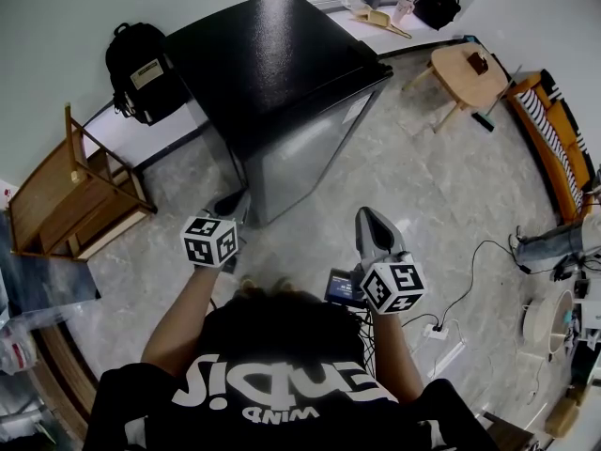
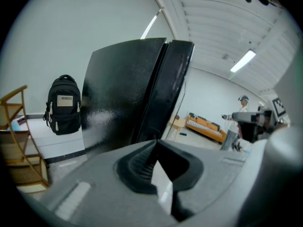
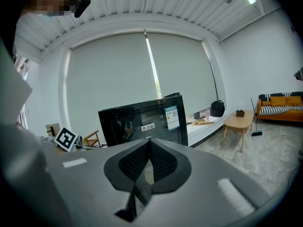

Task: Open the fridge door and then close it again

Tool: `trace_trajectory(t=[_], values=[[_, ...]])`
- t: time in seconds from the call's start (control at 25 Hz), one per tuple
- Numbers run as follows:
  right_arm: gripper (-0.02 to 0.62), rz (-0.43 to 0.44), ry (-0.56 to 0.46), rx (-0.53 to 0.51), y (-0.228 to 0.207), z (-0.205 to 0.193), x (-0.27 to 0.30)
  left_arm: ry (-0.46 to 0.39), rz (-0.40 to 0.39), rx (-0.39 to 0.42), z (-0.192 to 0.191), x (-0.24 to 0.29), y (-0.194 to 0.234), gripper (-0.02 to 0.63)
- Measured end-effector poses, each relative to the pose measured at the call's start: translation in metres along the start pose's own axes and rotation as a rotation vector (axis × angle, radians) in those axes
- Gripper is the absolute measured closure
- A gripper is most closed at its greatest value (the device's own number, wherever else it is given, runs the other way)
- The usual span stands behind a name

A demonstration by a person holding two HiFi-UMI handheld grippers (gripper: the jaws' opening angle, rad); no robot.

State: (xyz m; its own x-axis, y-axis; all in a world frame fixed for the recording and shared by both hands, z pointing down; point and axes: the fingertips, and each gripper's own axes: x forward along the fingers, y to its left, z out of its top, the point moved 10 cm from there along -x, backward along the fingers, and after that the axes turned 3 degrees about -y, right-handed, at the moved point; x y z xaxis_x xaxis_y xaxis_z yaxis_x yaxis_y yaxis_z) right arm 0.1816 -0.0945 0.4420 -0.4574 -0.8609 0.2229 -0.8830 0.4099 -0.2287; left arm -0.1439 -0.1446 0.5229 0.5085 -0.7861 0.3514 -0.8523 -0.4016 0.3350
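Note:
The black mini fridge [image 1: 282, 73] stands on the floor in front of me, and its door [image 1: 319, 148] looks closed. The right gripper view faces the glossy door front [image 3: 142, 122] with its stickers. The left gripper view looks along the fridge's side wall [image 2: 118, 93] and the door's edge [image 2: 170, 89]. My left gripper [image 1: 239, 200] hangs just short of the fridge's near corner by the door edge, jaws shut on nothing [image 2: 156, 142]. My right gripper [image 1: 364, 216] is held away from the door front, its tips together and empty [image 3: 149, 141].
A black backpack [image 1: 141, 69] leans against the wall left of the fridge. A wooden rack [image 1: 75, 195] stands at far left. At right are a small wooden table [image 1: 467, 71], an orange sofa [image 1: 554, 139] and floor cables with a power strip [image 1: 441, 332].

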Motion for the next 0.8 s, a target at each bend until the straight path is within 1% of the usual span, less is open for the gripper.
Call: trace_trajectory(t=[0.24,0.52,0.64,0.8], values=[[0.598,0.009,-0.001,0.004,0.001,-0.002,-0.005,-0.047,-0.04,0.014,0.014,-0.016,-0.014,0.604],[0.598,0.067,-0.004,-0.039,0.014,0.001,-0.005,-0.122,-0.071,0.027,0.033,-0.048,-0.032,0.604],[0.598,0.092,-0.006,-0.052,0.022,0.002,-0.005,-0.158,-0.071,0.042,0.039,-0.065,-0.035,0.604],[0.598,0.125,-0.009,-0.057,0.034,0.0,-0.003,-0.211,-0.059,0.08,0.043,-0.086,-0.038,0.604]])
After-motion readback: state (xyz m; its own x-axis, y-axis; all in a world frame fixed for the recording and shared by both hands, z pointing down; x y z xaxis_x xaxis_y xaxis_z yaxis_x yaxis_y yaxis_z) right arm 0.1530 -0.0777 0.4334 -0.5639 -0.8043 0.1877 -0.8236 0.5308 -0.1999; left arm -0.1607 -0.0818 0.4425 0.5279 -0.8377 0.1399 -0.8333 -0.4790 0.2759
